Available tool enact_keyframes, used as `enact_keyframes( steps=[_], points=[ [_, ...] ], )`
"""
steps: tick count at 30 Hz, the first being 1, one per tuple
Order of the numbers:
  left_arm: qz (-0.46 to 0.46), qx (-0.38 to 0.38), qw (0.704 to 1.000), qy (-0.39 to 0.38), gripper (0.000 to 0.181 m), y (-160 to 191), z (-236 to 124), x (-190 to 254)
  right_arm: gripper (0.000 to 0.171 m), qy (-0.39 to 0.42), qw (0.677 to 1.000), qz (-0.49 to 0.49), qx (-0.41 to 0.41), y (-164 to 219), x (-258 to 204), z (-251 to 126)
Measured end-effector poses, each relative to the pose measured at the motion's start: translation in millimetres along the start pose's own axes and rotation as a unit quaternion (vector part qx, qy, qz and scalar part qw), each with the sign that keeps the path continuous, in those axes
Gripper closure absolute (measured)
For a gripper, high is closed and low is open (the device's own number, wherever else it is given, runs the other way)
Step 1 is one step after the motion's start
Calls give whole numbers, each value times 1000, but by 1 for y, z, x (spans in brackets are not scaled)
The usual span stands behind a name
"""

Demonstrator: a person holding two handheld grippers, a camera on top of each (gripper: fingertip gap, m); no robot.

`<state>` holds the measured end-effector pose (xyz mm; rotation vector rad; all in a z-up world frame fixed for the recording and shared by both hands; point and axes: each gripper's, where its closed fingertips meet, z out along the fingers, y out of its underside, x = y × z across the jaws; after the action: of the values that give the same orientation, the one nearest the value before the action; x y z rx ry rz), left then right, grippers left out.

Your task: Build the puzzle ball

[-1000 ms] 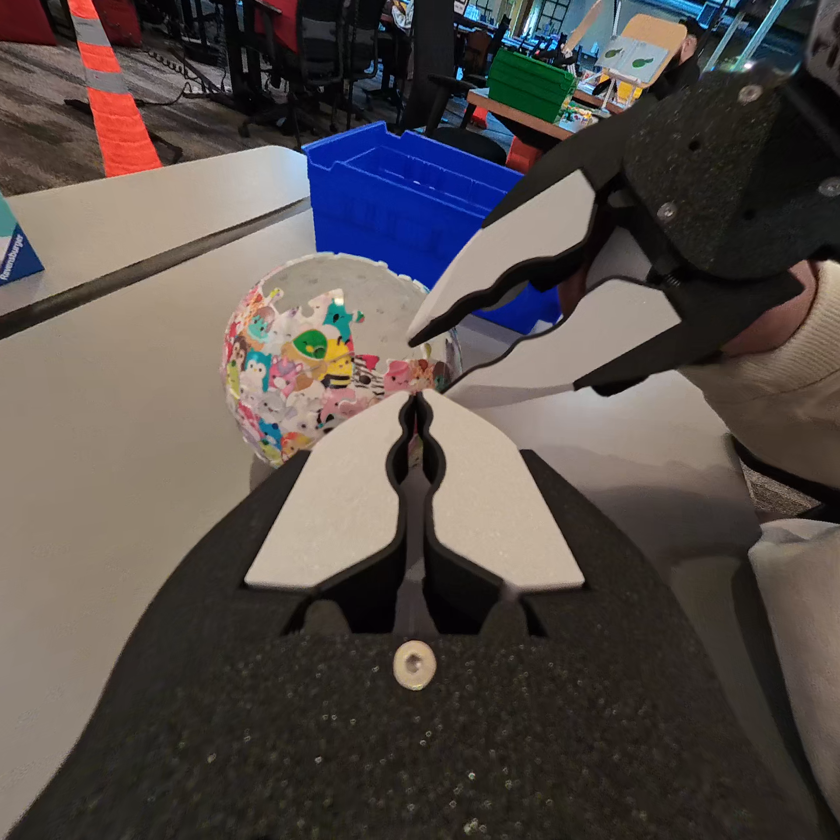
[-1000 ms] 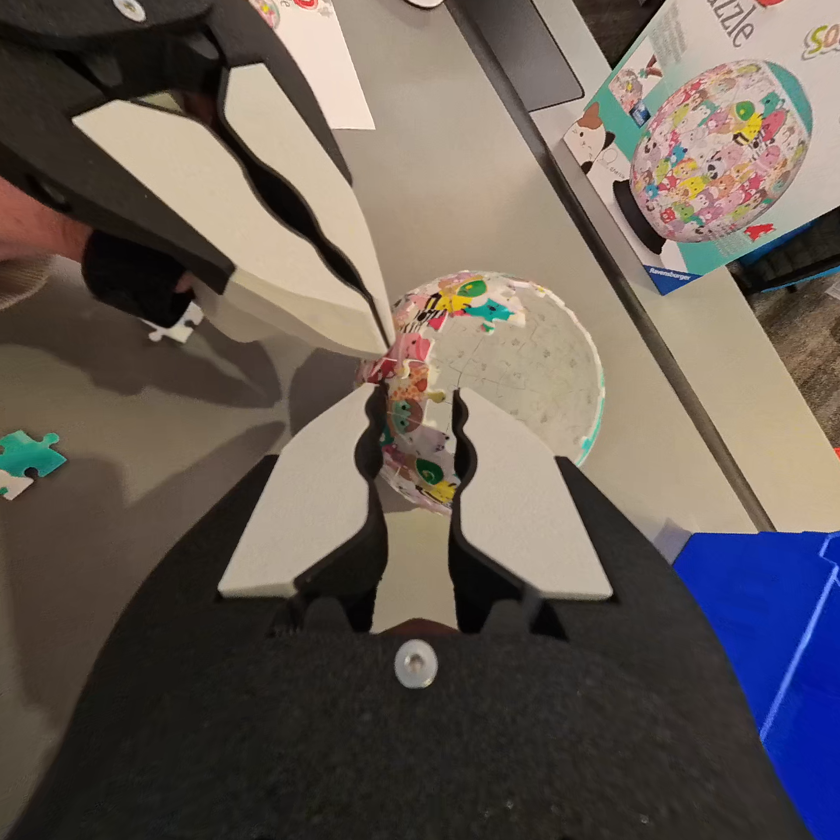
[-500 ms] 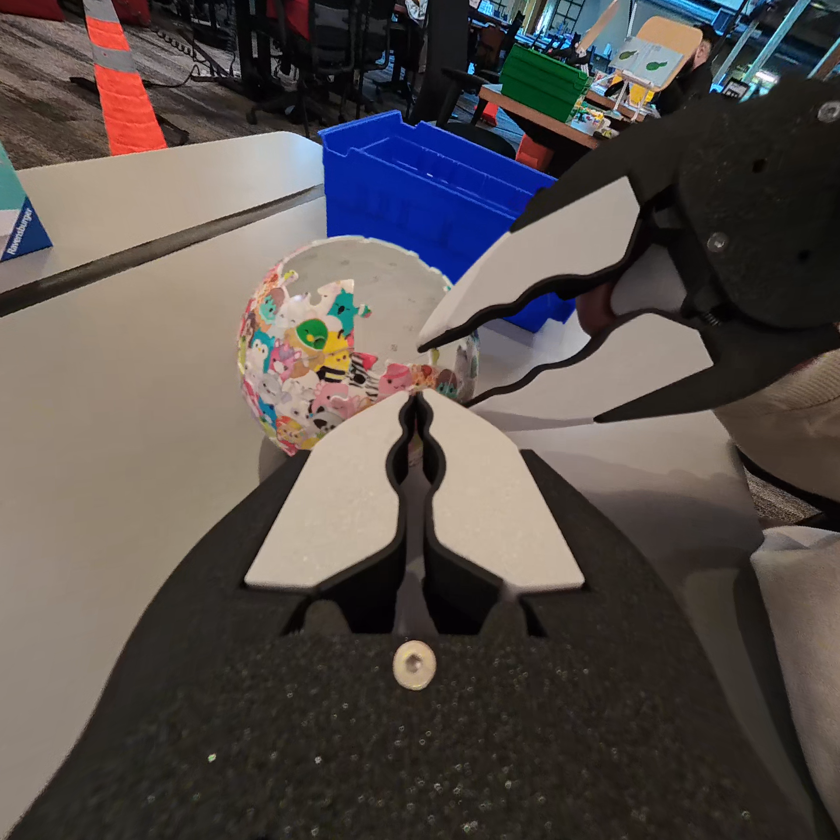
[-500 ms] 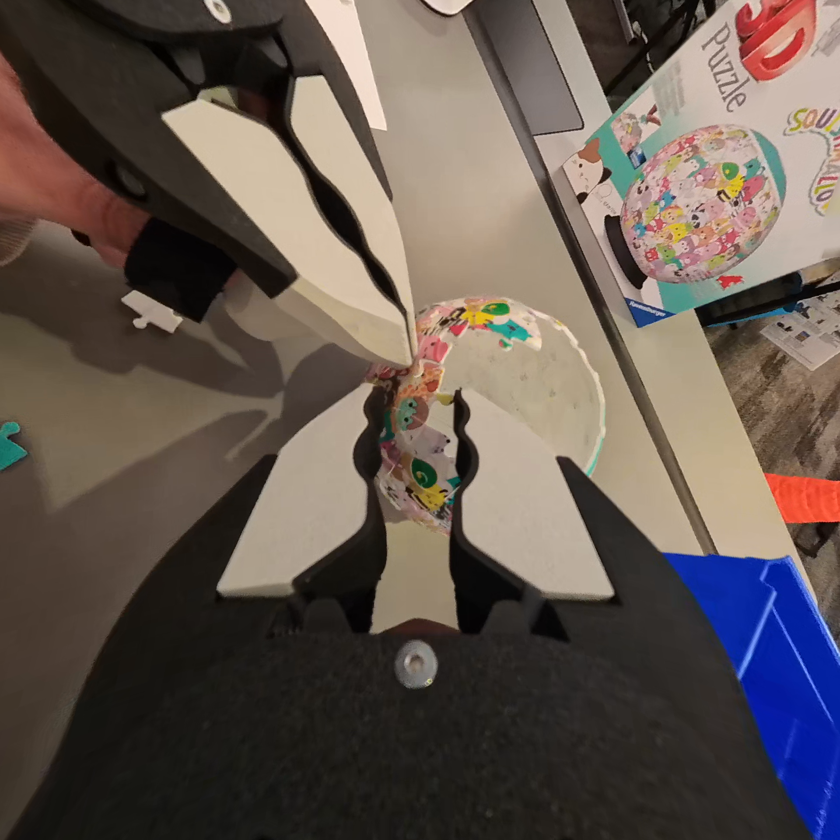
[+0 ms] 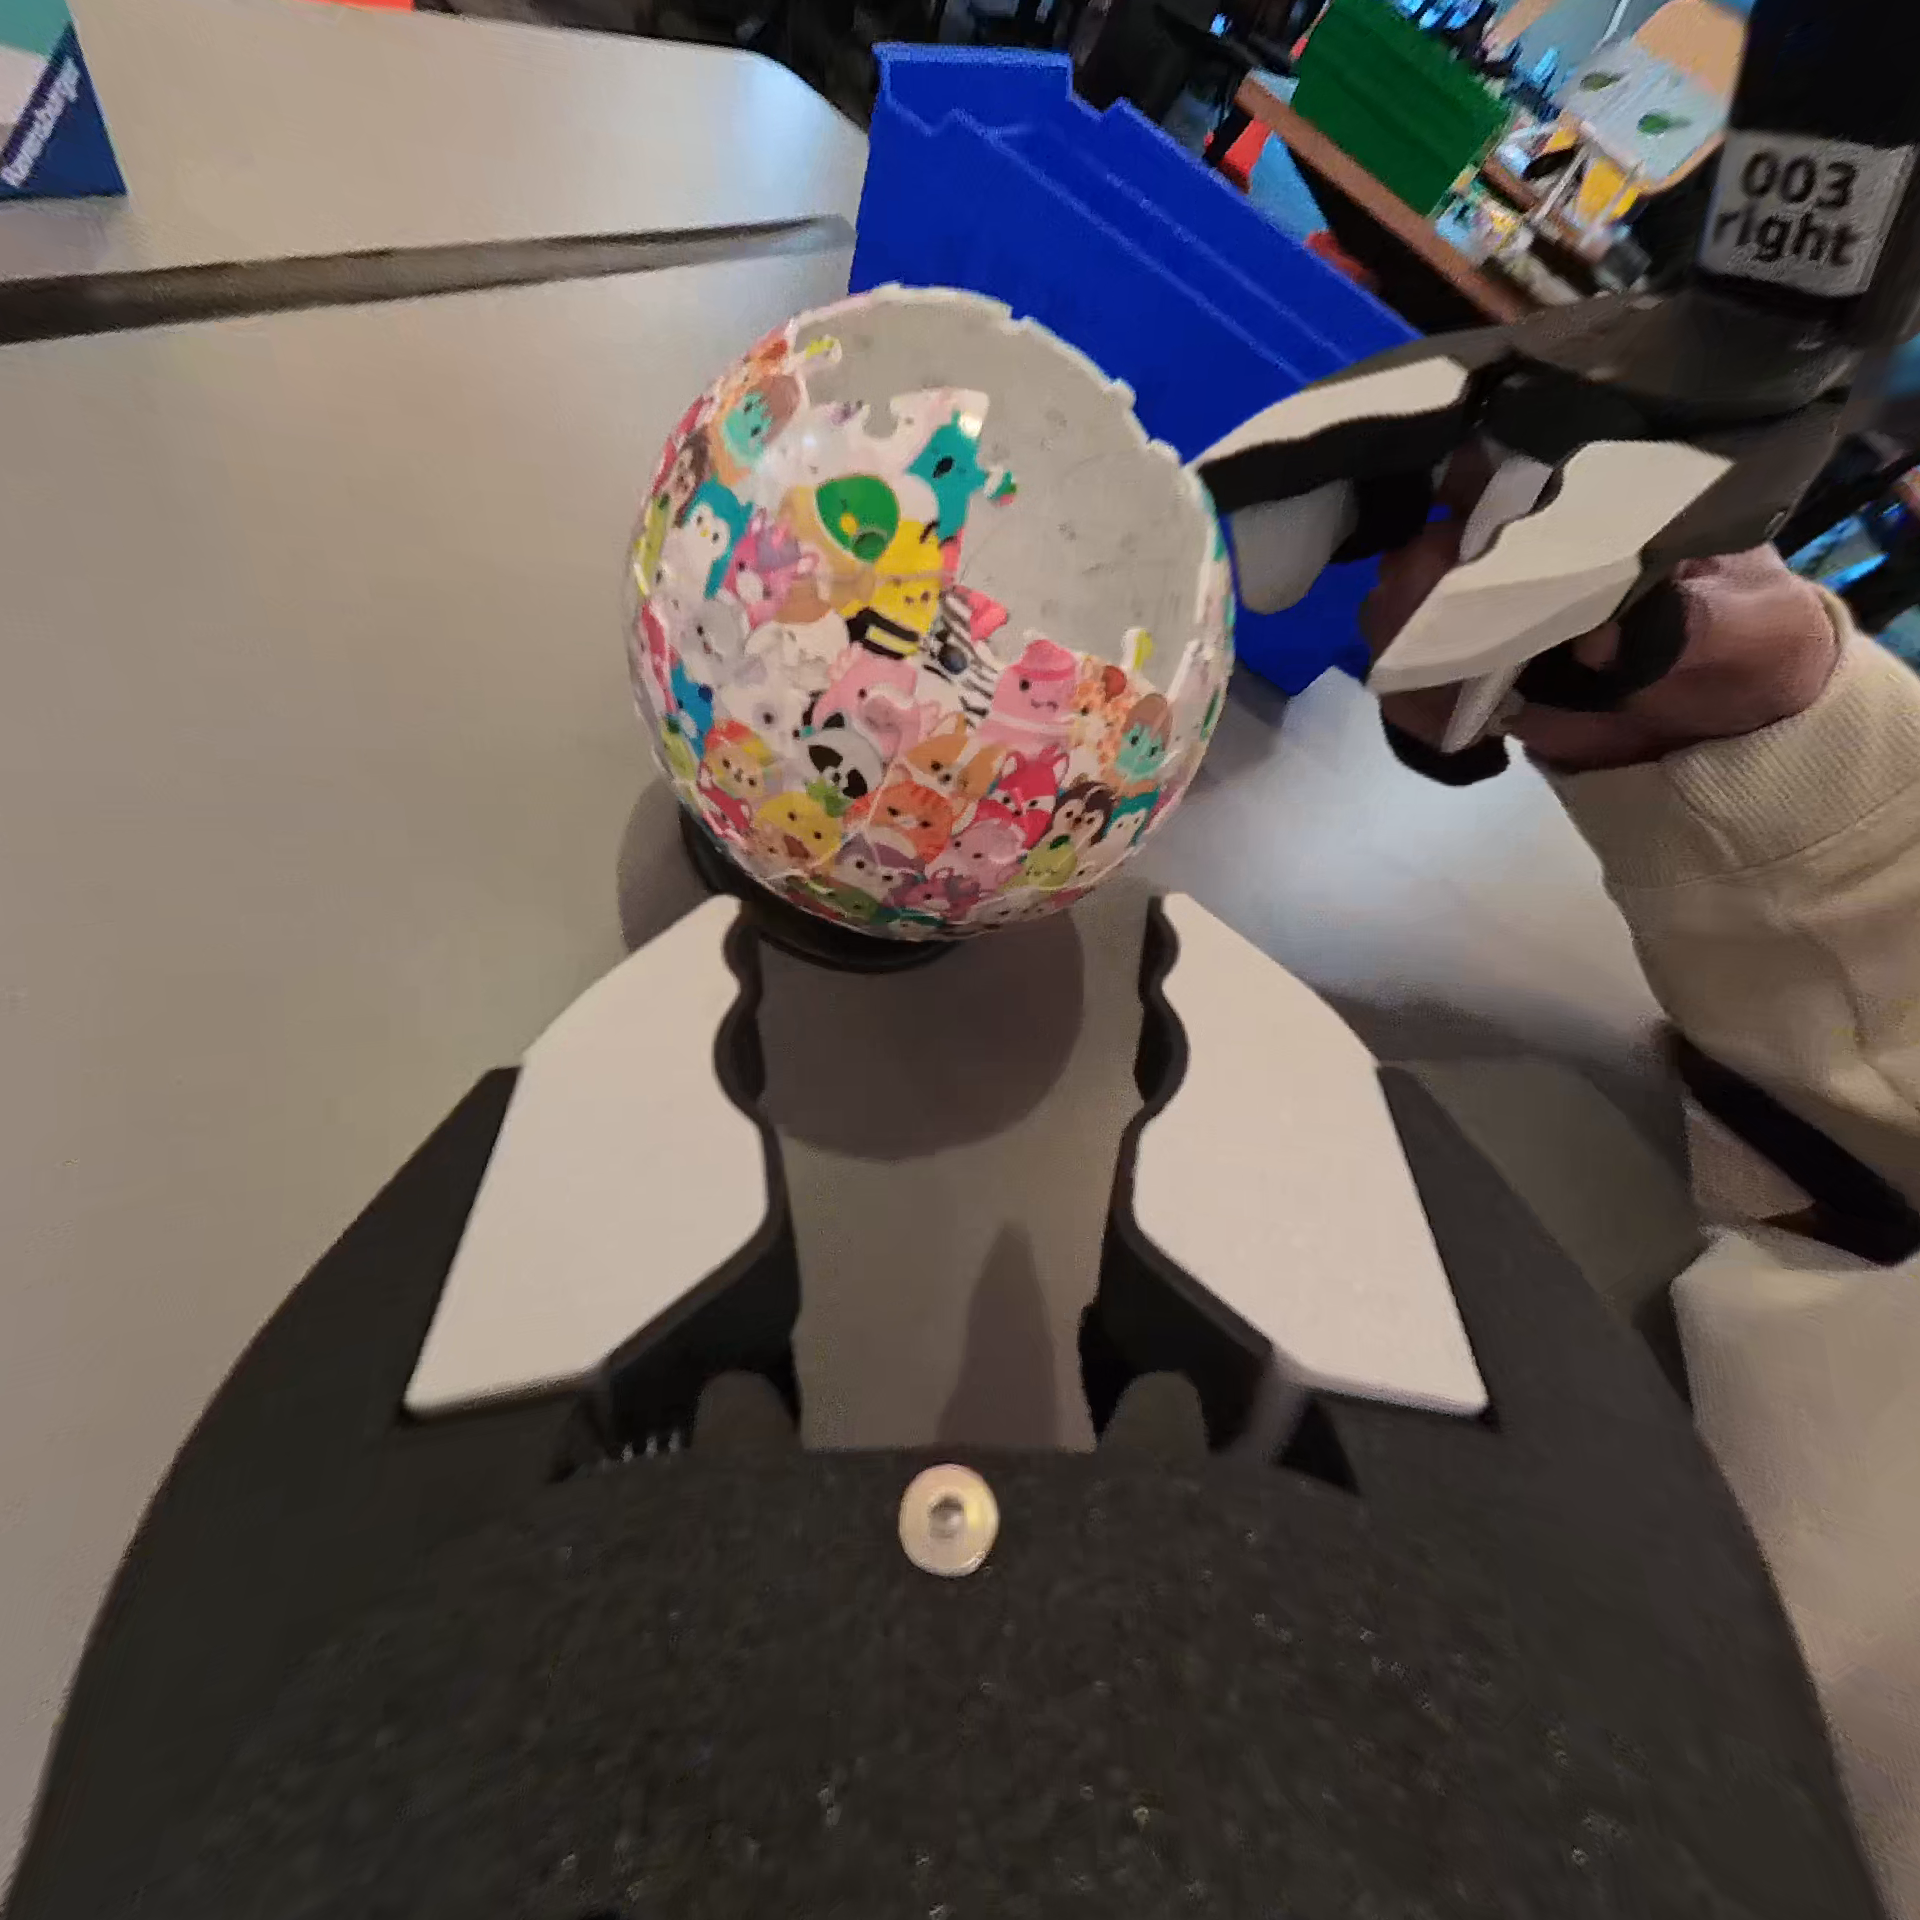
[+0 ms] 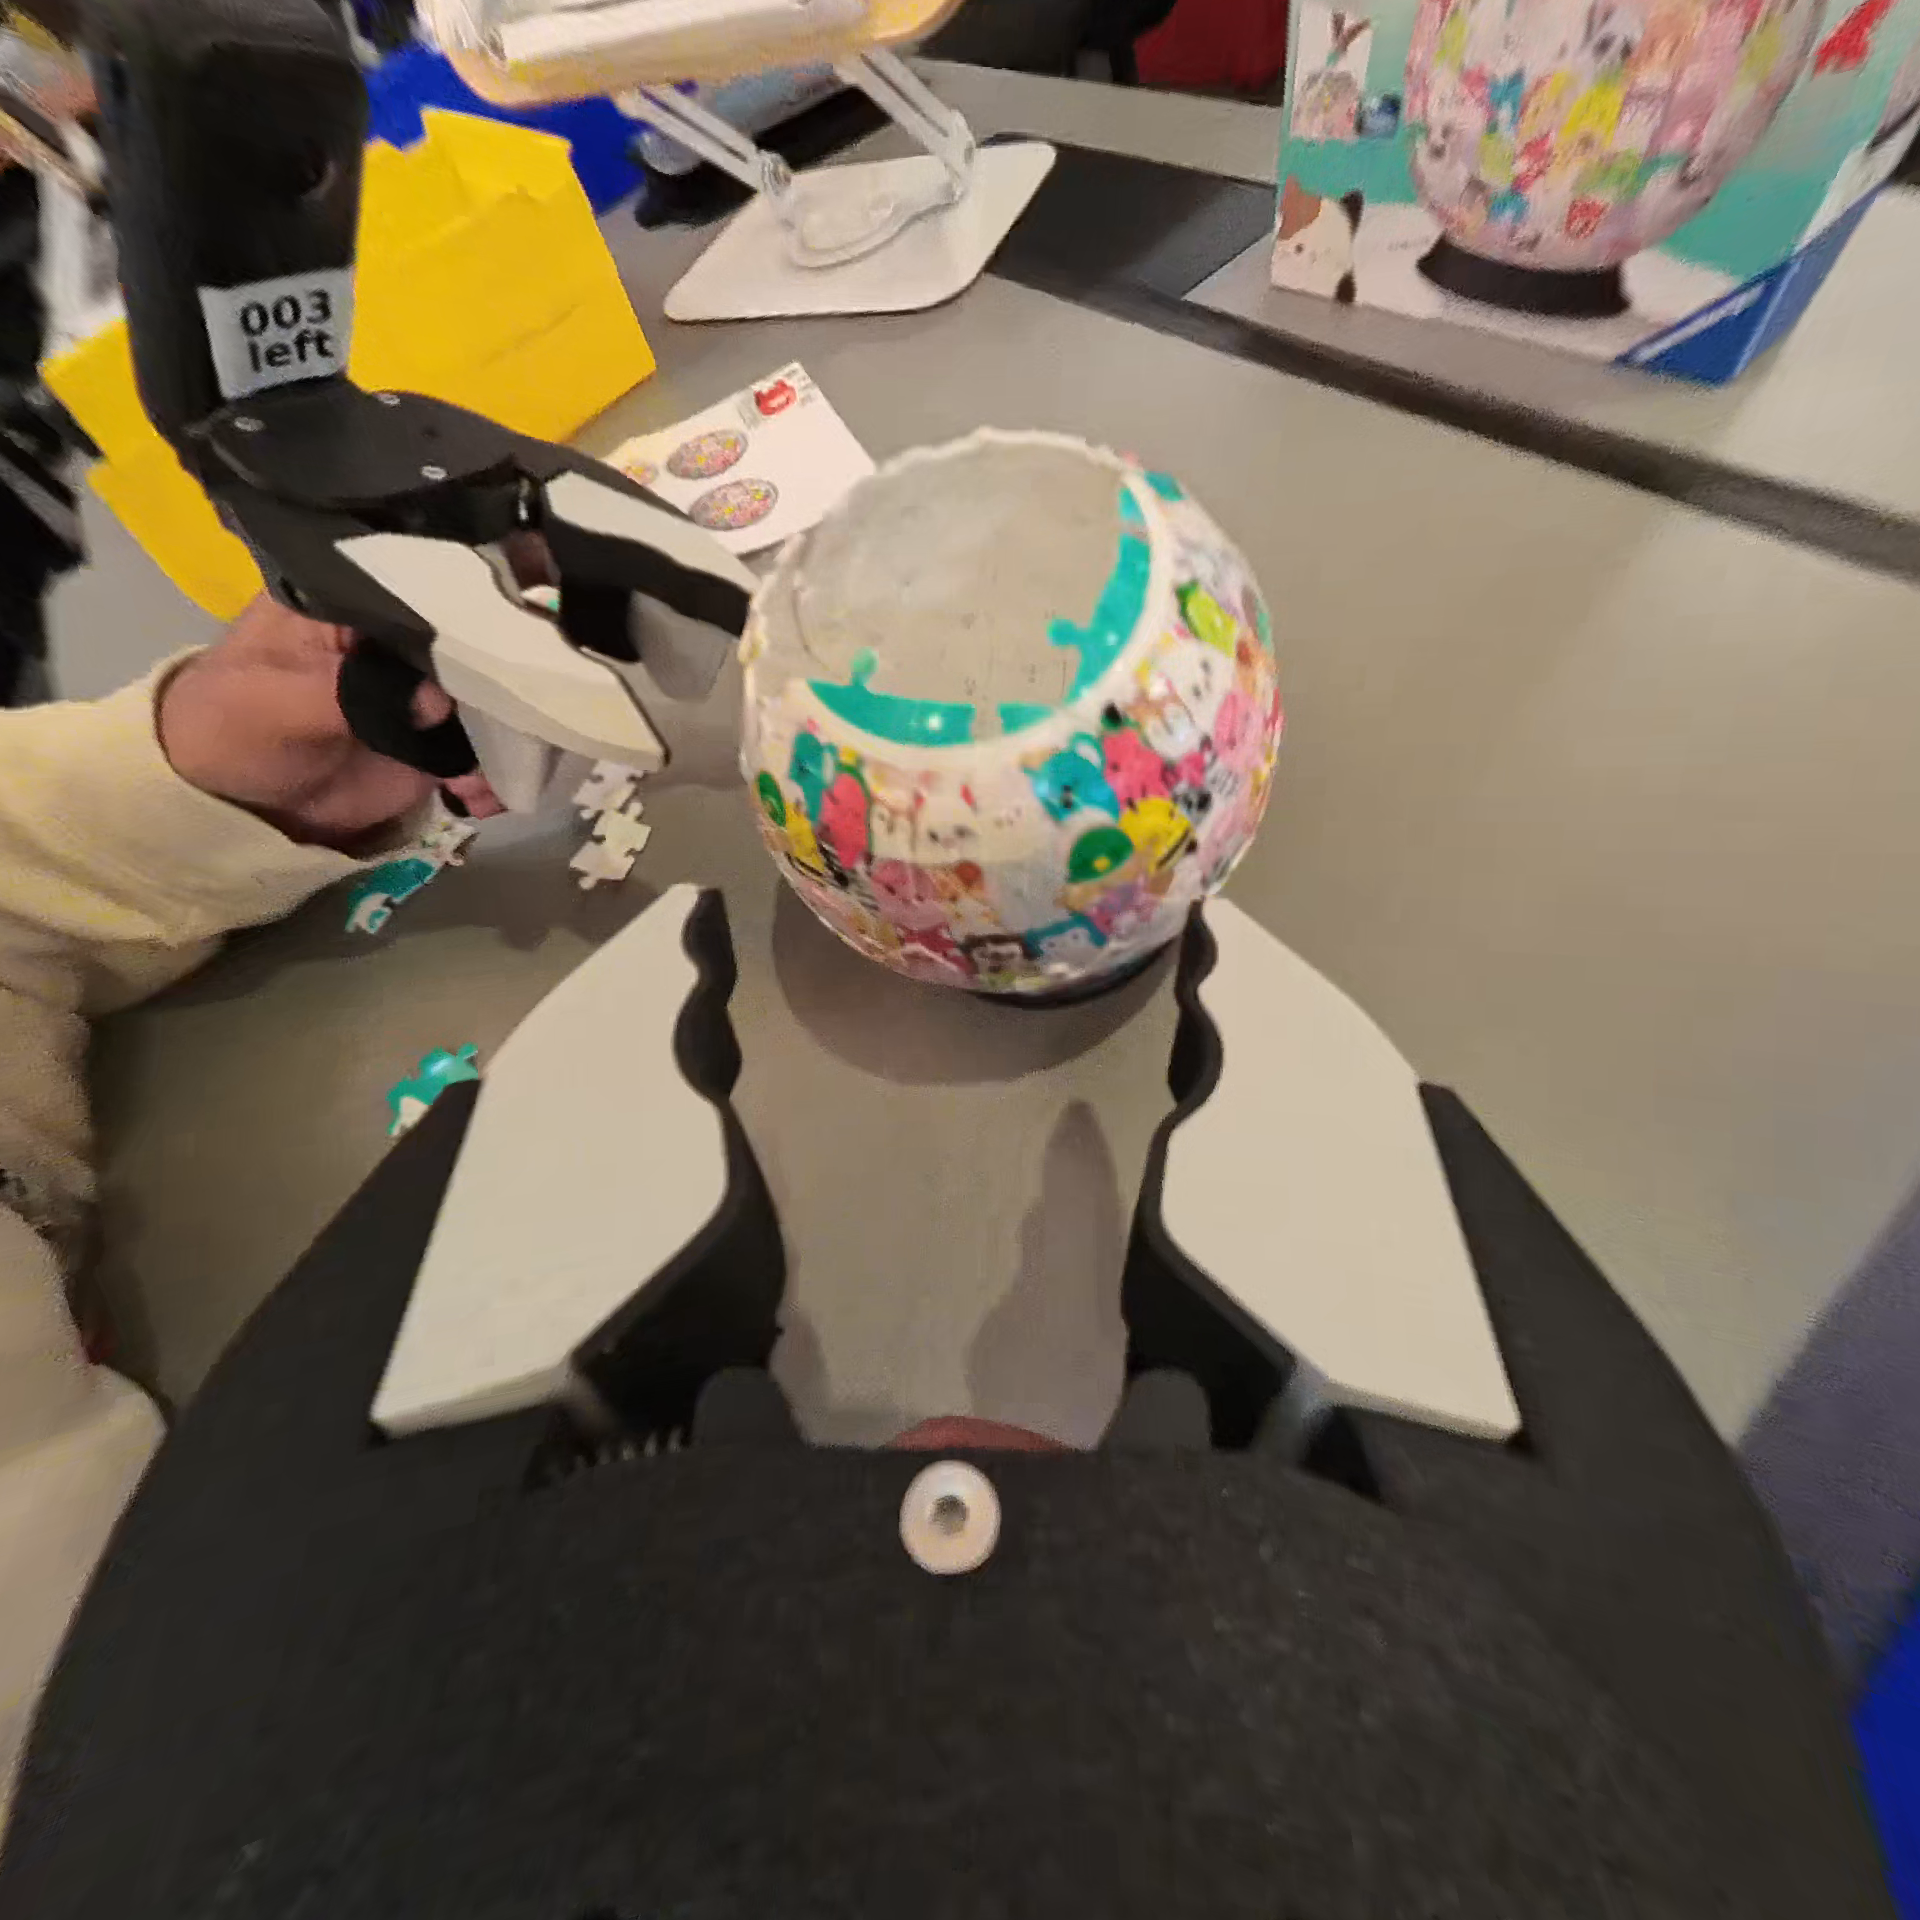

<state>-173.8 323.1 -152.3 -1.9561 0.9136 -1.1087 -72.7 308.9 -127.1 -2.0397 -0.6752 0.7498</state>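
Your puzzle ball [image 5: 925,665] stands on a dark ring stand [image 5: 831,945] on the grey counter [image 5: 312,727], just ahead of both grippers and touched by neither. By my reading it is well past half built: the lower bowl and the sides are closed and covered in the colourful print, while the top is a ragged hole through which you can see the plain white inside of the shell. What is left looks like the cap and the upper band, and the loose pieces [image 6: 613,821] lying on the counter by your left hand are likely some of that remainder. A ball has no real long axis, so go by the opening instead: it faces upward, tipped a little toward your right gripper, with its far rim standing higher in the left wrist view. Your left gripper [image 5: 945,935] has its jaws spread wide with nothing between them, and your right gripper [image 6: 940,925] is the same, jaws apart and empty. The puzzle box [image 6: 1621,166] stands at the far side of the counter, and a blue bin [image 5: 1091,249] sits just behind the ball.
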Motion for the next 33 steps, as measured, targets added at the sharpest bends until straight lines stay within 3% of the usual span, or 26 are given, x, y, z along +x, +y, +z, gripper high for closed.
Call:
enact_keyframes(
  steps=[7,13,23,33],
  points=[
    [22,-22,999,-15,107,-5,14,6,63,4,995,-30,-93,47,19,46],
    [21,-29,999,-37,104,-5,22,6,61,5,993,-70,-93,41,19,56],
    [2,-41,999,-15,101,14,36,6,70,50,990,-123,-48,15,19,38],
    [8,-18,999,31,116,10,20,23,71,10,997,-68,-37,27,21,43]
  ],
)
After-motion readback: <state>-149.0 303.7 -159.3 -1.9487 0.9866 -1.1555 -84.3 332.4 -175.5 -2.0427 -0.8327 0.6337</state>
